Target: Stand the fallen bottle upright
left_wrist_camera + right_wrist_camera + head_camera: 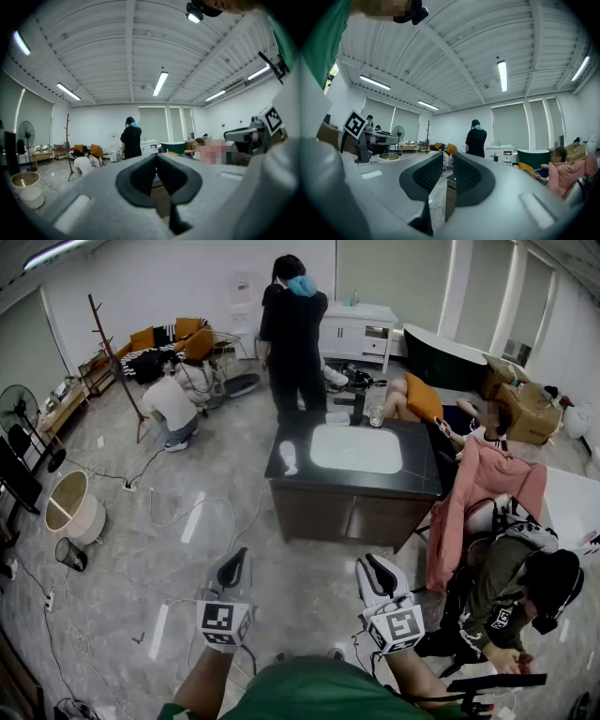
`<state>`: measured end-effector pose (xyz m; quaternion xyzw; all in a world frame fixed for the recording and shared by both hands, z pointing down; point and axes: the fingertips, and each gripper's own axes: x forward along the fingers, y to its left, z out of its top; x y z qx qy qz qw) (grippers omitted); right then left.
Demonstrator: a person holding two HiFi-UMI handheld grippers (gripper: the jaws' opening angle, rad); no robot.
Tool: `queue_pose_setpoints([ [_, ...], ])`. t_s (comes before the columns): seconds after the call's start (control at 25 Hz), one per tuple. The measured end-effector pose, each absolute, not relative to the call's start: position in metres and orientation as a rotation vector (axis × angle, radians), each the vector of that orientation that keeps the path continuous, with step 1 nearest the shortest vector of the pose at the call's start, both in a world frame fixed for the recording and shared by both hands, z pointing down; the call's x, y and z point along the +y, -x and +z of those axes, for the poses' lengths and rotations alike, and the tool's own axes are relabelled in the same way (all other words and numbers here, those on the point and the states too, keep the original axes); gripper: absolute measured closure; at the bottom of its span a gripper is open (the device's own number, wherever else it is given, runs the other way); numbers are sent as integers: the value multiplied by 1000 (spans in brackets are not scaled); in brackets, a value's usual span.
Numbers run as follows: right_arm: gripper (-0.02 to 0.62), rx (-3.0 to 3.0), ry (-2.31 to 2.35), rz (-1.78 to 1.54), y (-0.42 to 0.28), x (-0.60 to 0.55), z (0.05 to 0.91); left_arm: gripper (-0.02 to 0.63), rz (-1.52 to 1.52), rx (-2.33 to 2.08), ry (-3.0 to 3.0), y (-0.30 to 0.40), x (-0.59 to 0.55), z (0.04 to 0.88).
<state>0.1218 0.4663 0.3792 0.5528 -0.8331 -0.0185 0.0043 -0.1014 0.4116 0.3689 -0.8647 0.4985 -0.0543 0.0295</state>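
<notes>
Two handheld grippers are held level before the dark island counter [417, 470], both well short of its near side and over the open floor.

Left gripper [235, 565]: jaws pressed together, nothing between them.

Right gripper [376, 568]: jaws parted by a narrow gap with nothing in it. In the right gripper view, only the counter's near corner shows through the gap.

The fallen bottle [289, 457] lies on its side on the counter top. It is at the counter's left end as seen from the head view, just beside the white sink basin [356, 449]. Neither gripper touches it.

A drinking glass [376, 415] stands upright at the counter's far edge, near the faucet [357, 405].

A person in black [293, 329] stands just behind the counter. A crouching person in a white shirt [172, 407] is on the floor well to the counter's left.
</notes>
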Motion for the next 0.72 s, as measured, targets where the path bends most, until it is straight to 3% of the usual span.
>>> queue_pose_setpoints([
  [0.6, 528, -2641, -1728, -25, -179, 461, 383, 606, -179, 1572, 2637, 49, 411, 367],
  [0.72, 526, -2639, -1725, -14, -193, 456, 391, 574, -170, 1623, 2608, 45, 414, 372],
])
